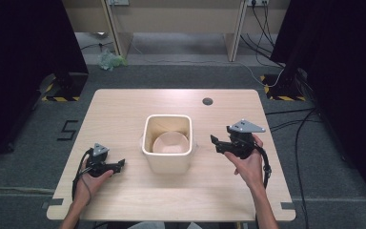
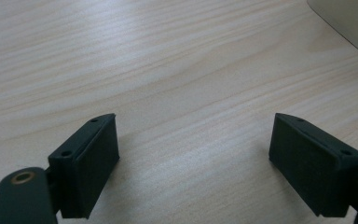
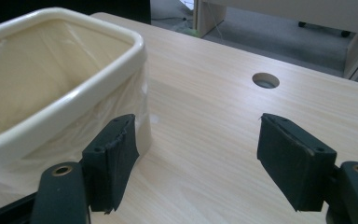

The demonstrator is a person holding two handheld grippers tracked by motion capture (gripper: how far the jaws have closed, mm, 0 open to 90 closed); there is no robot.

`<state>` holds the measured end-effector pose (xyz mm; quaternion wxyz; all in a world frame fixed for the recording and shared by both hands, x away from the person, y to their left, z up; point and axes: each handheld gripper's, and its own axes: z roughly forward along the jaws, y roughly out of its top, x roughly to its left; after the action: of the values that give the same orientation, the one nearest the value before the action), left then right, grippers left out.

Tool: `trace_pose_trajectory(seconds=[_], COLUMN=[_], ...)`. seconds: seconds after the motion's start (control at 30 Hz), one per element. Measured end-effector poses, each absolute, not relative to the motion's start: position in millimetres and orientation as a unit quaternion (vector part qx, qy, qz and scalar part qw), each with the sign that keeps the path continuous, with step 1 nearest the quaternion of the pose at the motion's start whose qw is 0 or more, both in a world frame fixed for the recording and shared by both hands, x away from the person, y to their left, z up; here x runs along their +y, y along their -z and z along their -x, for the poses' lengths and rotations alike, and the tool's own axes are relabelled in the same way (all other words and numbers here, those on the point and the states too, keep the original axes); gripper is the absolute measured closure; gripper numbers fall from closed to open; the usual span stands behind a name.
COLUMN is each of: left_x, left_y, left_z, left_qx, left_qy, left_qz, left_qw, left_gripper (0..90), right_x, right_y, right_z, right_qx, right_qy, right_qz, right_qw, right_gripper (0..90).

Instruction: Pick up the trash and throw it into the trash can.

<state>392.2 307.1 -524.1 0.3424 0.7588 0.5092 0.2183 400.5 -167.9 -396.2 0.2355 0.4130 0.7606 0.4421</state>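
Note:
A cream square bin [image 1: 167,140] lined with a clear plastic bag stands in the middle of the wooden table [image 1: 124,109]. My left gripper [image 1: 119,165] rests low on the table left of the bin, open, with nothing between its jaws. In the left gripper view the left gripper [image 2: 193,158] spans bare wood, and the bin's corner [image 2: 349,21] shows at the top right. My right gripper [image 1: 215,143] is held right of the bin, open and empty. In the right gripper view the right gripper [image 3: 196,158] points past the bin's wall [image 3: 65,107], with its left jaw close beside it.
A round cable hole [image 1: 207,101] sits near the table's far edge, also seen as the hole [image 3: 265,80] in the right gripper view. Black stands and cables [image 1: 286,81] flank the table on the floor. A green crumpled object [image 1: 110,60] lies on the floor behind.

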Motion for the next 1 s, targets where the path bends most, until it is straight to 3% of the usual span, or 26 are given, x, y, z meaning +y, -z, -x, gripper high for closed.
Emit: trace_pose_trajectory(seconds=[0.77, 1.0], left_x=[307, 307], left_y=[524, 524], left_z=[-392, -392], left_qx=[0.509, 0.509], left_qy=[-0.218, -0.218], left_qz=[-0.759, -0.759], left_qw=[0.342, 0.342], left_gripper=[14.7, 14.7], right_x=[-174, -178], right_y=[419, 432], right_z=[-383, -379], right_qx=[0.783, 0.787], right_qy=[-0.382, -0.374], right_qz=[-0.400, -0.408], right_qw=[0.283, 0.273], right_gripper=[26.2, 25.8])
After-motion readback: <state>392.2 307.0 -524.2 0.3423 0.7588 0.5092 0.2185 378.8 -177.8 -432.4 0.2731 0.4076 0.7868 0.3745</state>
